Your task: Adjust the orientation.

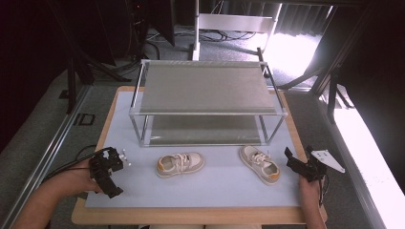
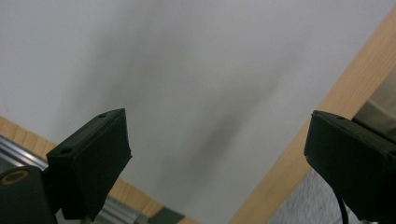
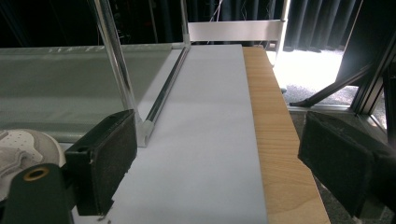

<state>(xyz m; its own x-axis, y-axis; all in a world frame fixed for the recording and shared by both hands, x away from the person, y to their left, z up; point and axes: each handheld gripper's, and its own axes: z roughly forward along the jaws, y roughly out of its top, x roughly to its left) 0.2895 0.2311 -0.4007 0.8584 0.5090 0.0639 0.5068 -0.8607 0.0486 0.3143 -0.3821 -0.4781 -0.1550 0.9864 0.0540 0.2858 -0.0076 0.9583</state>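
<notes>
Since both shoes are small, soft-sided sneakers with laces and a rubbery sole, they should be light and easy to lift, but the uppers will give under a pinch. The firmer places to take hold are probably the heel counter or across the sole and upper at mid-length; the laces and tongue would likely slip or fold.

One shoe [image 1: 180,164] lies near the middle of the worktop [image 1: 200,195], just in front of the two-tier rack [image 1: 205,88], lying crosswise with its orange-trimmed heel toward the left edge. The other shoe [image 1: 260,164] lies nearer the right edge, set at a slant, its orange heel toward the front right corner; its pale toe [image 3: 21,147] shows at the left of the right gripper view, beside the rack's post.

The left tool [image 1: 107,171] sits at the front left corner, well apart from the nearer shoe, its jaws spread wide with nothing between them, tipped down at bare worktop. The right tool [image 1: 305,167] rests at the right edge, near the slanted shoe, held about level and pointing along that edge toward the back; its jaws also stand wide and empty.
</notes>
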